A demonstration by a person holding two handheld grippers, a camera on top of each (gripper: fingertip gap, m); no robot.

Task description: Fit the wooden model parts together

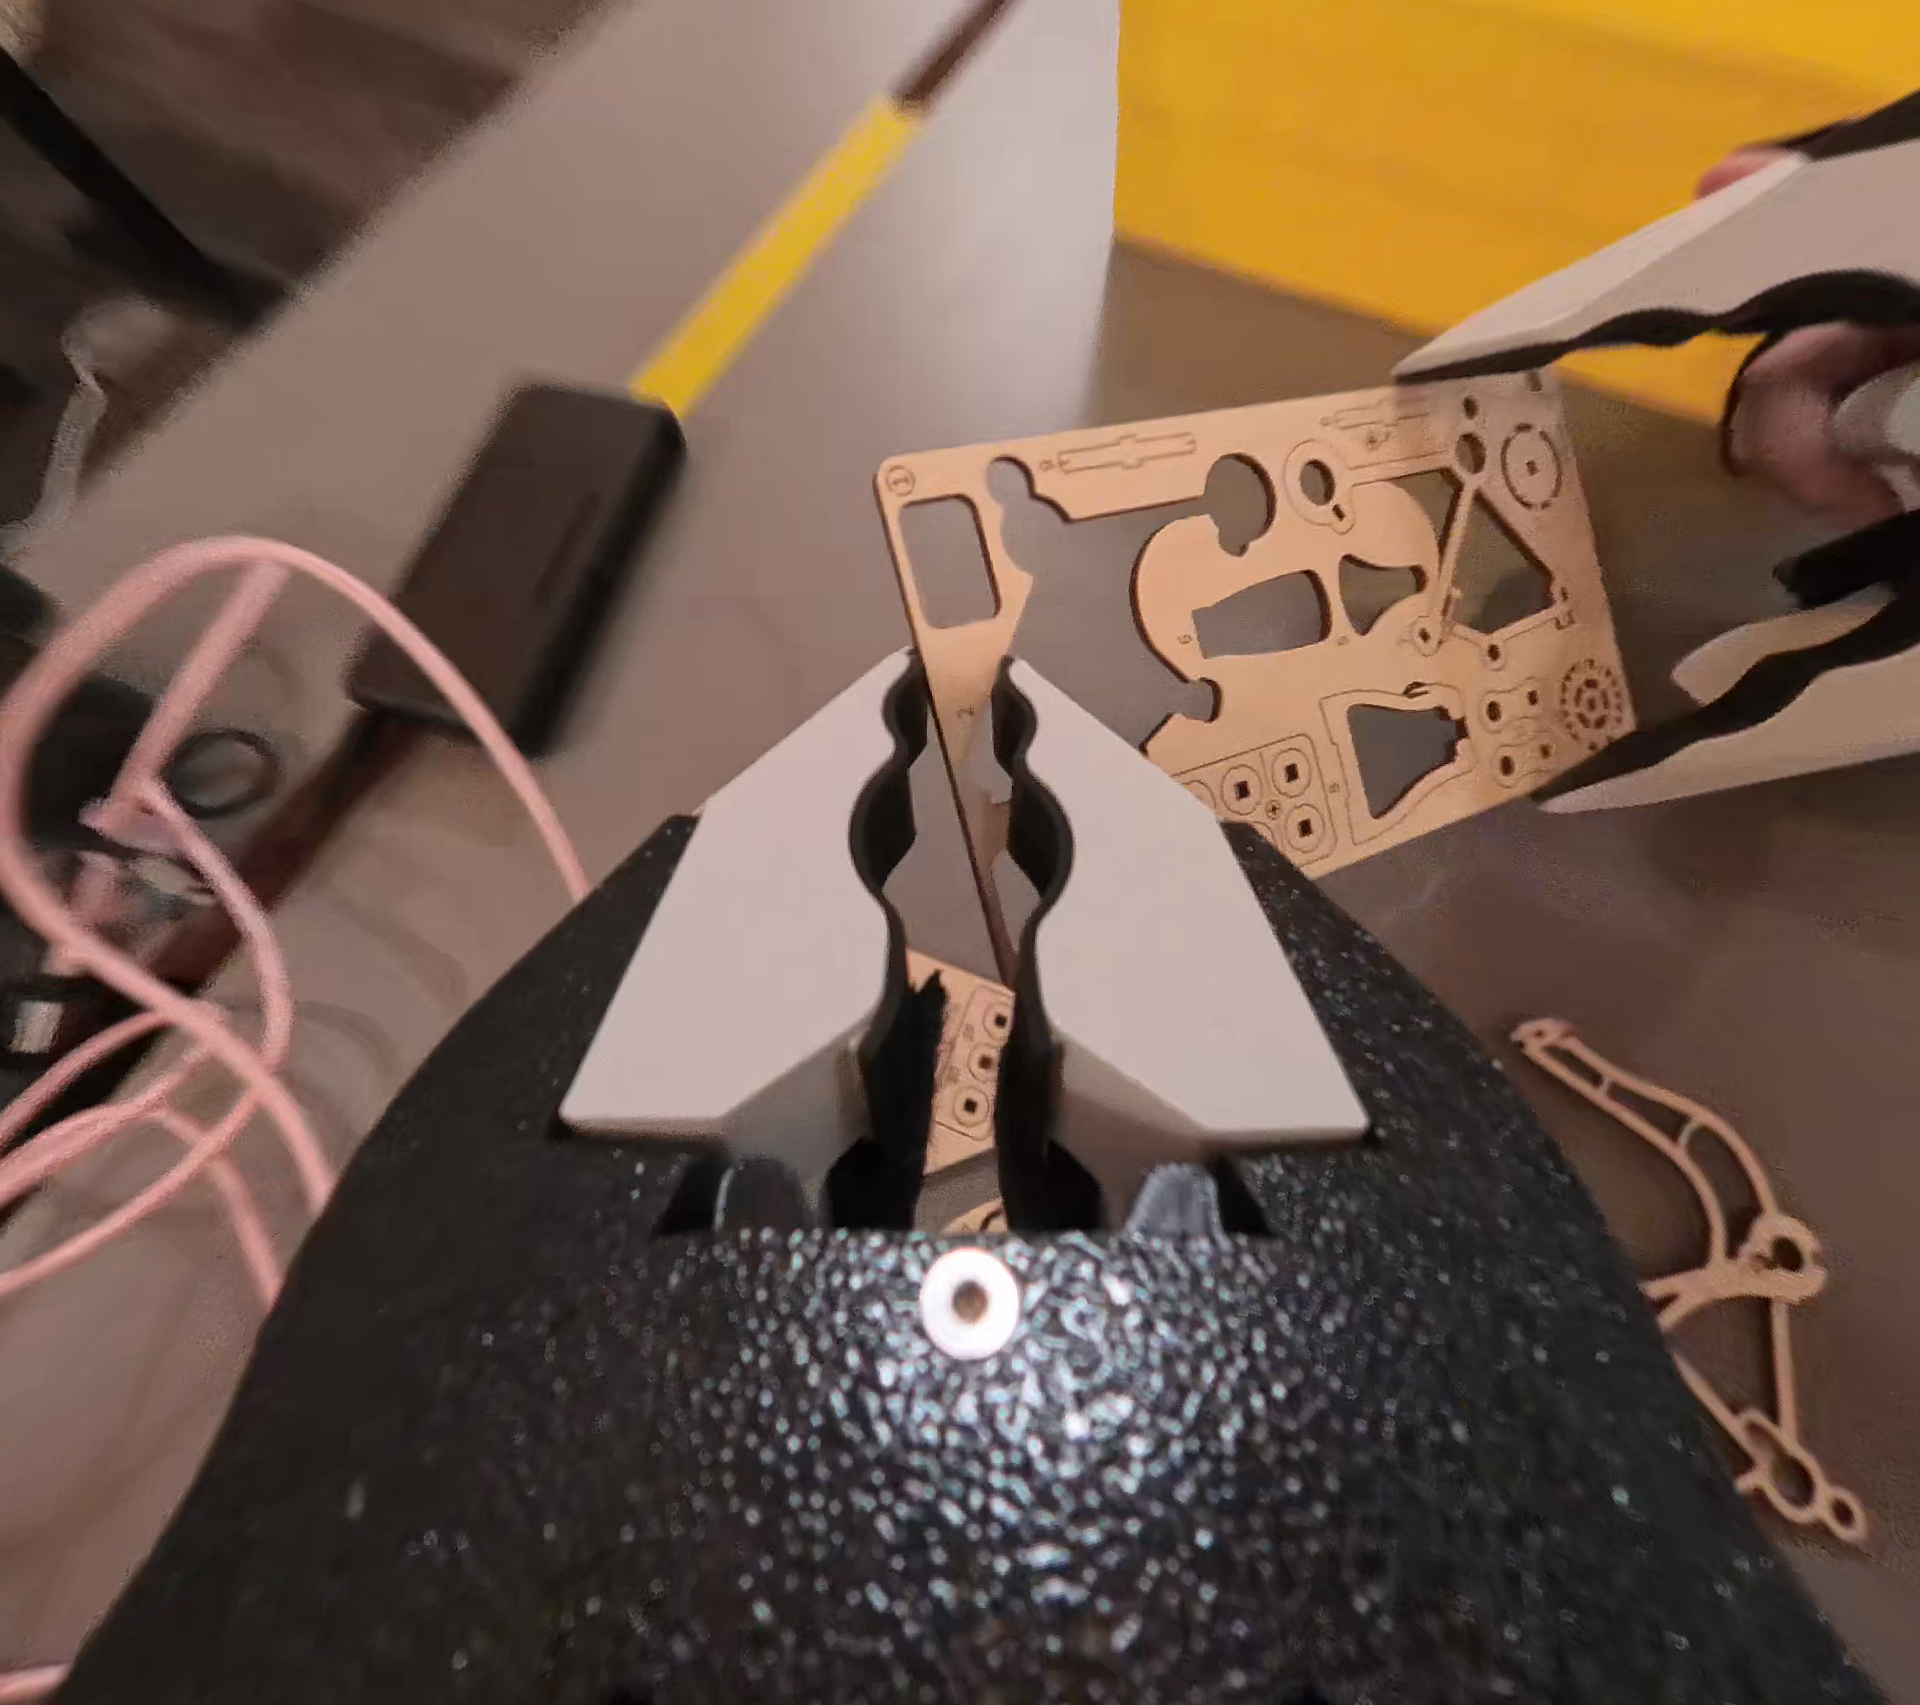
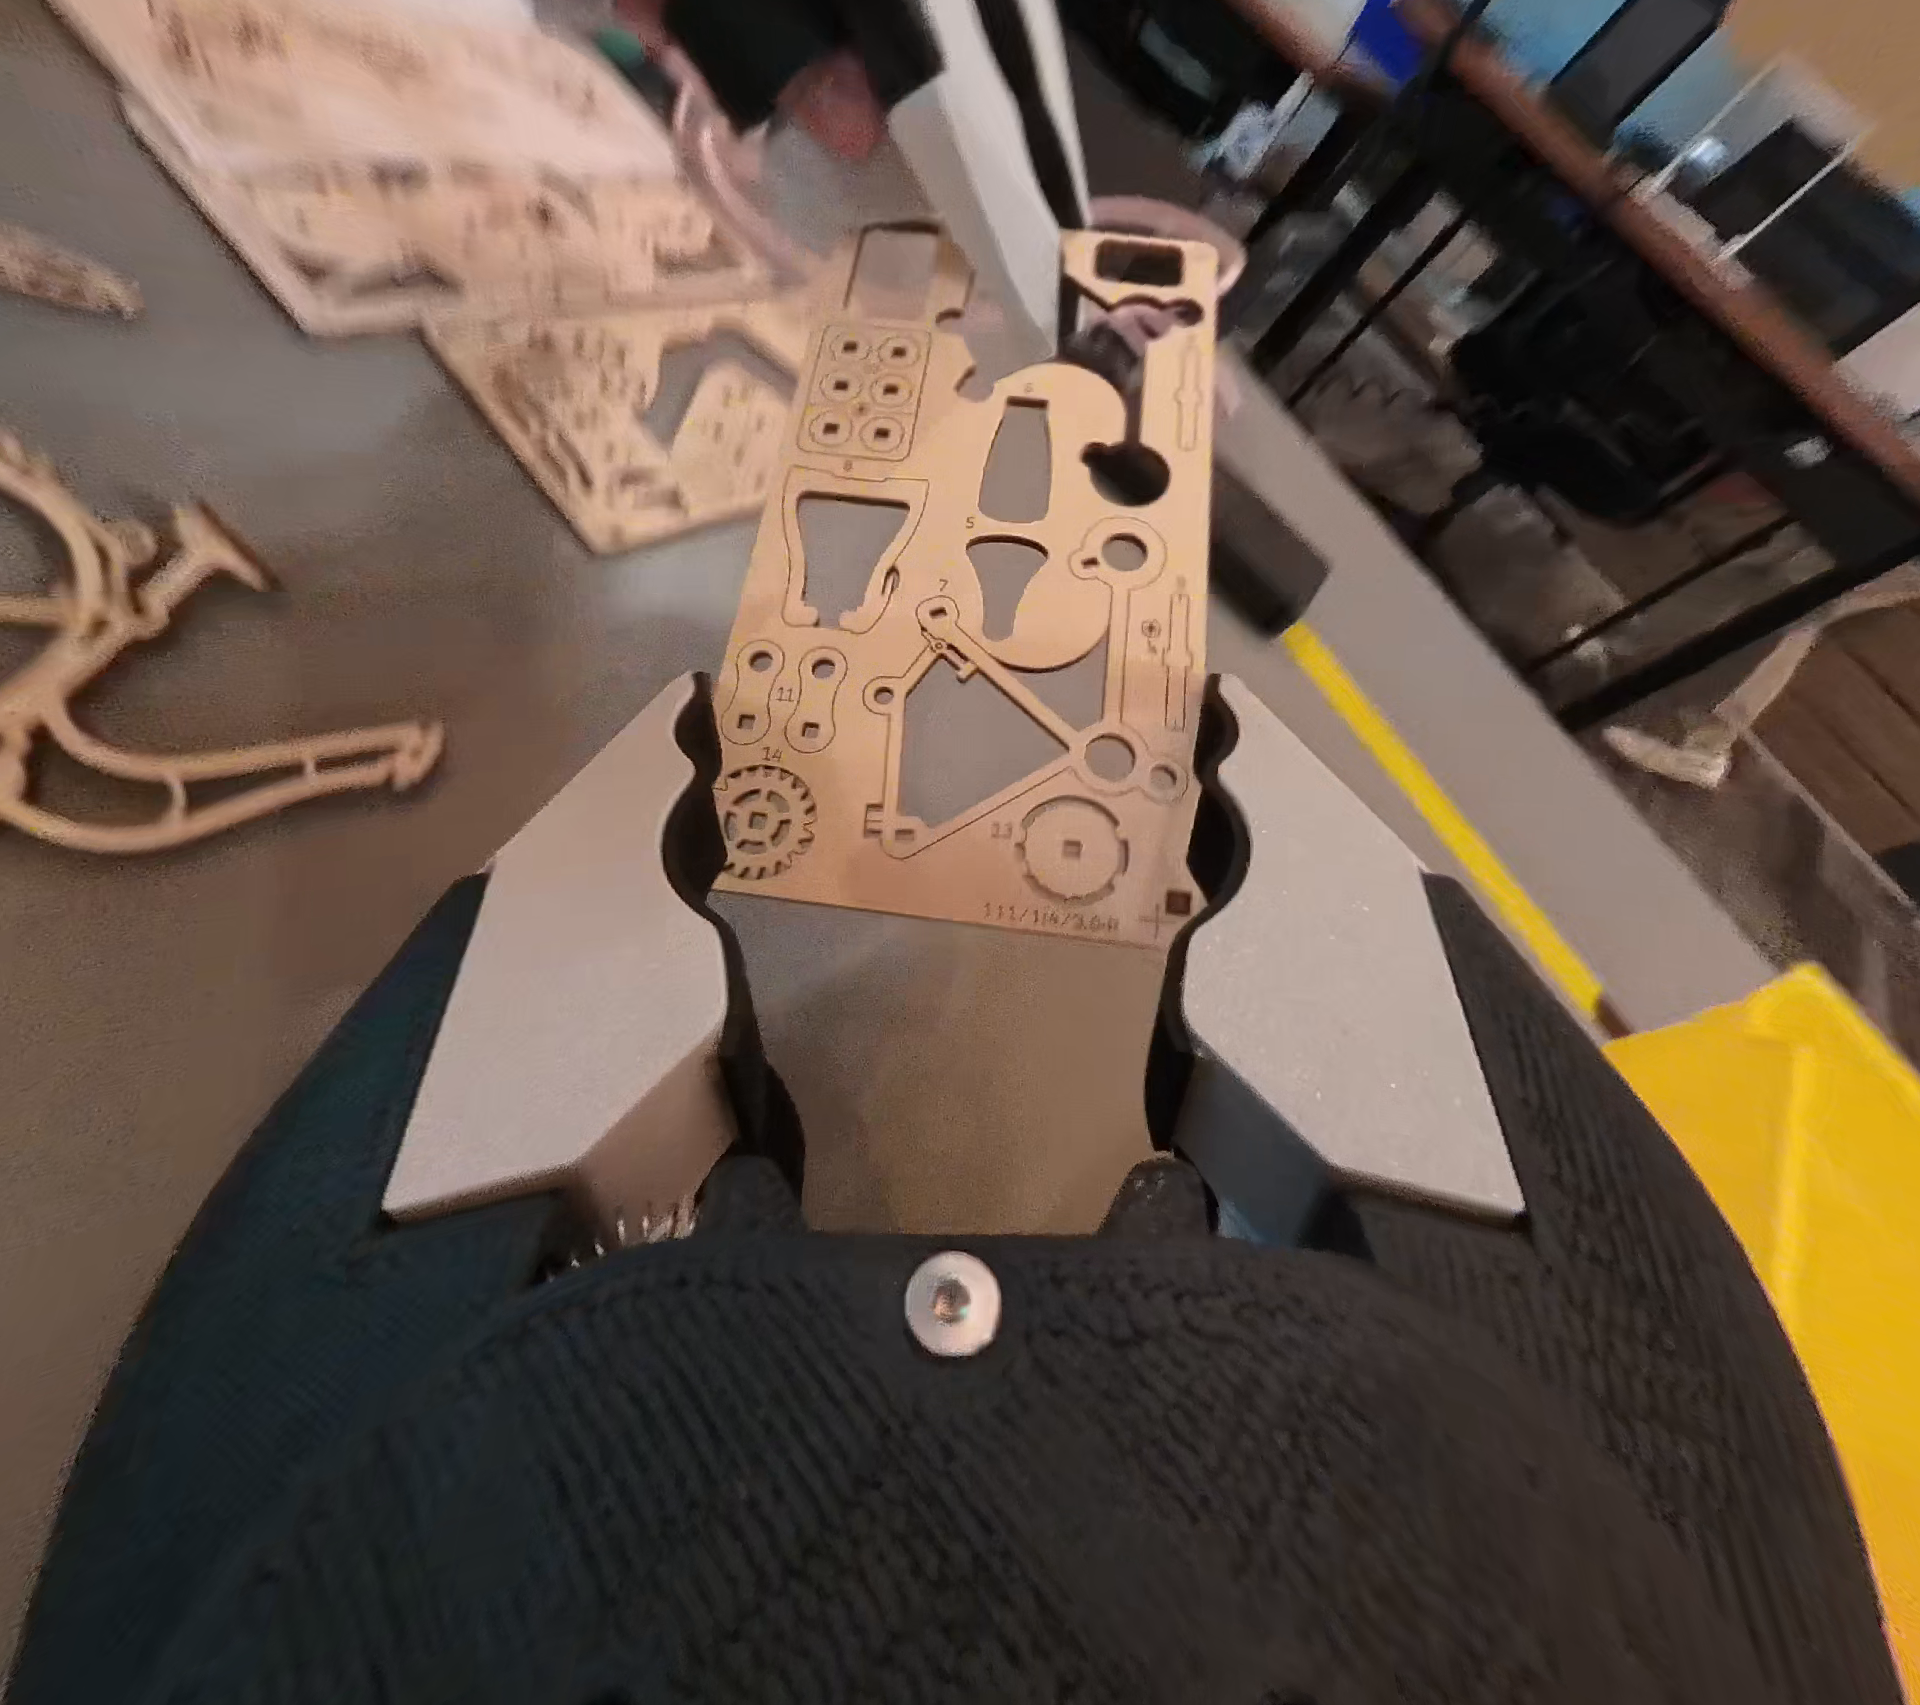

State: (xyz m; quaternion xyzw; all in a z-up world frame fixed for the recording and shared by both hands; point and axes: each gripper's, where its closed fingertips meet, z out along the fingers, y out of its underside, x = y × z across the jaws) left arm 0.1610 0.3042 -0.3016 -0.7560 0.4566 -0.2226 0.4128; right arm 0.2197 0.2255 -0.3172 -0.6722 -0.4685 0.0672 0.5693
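A thin wooden parts sheet (image 1: 1164, 564) with laser-cut pieces and several empty cut-outs is held above the grey table. My left gripper (image 1: 956, 673) has its wavy black pads nearly together around one end of the sheet, which passes edge-on between them. My right gripper (image 2: 956, 720) clamps the other end of the sheet (image 2: 1049, 647) across its width, one pad on each long edge. The right gripper (image 1: 1475, 585) also shows in the left wrist view, and the left gripper (image 2: 997, 201) in the right wrist view. A loose curved wooden frame piece (image 1: 1756, 1234) (image 2: 343, 767) lies flat on the table.
A yellow bin (image 1: 1507, 45) (image 2: 1818, 1188) stands close beside the sheet. More wooden sheets (image 2: 416, 128) lie on the table (image 1: 1558, 980). A pink cable (image 1: 208, 616) loops at the left. A black box (image 1: 540, 554) sits near the yellow-taped table edge (image 1: 769, 273).
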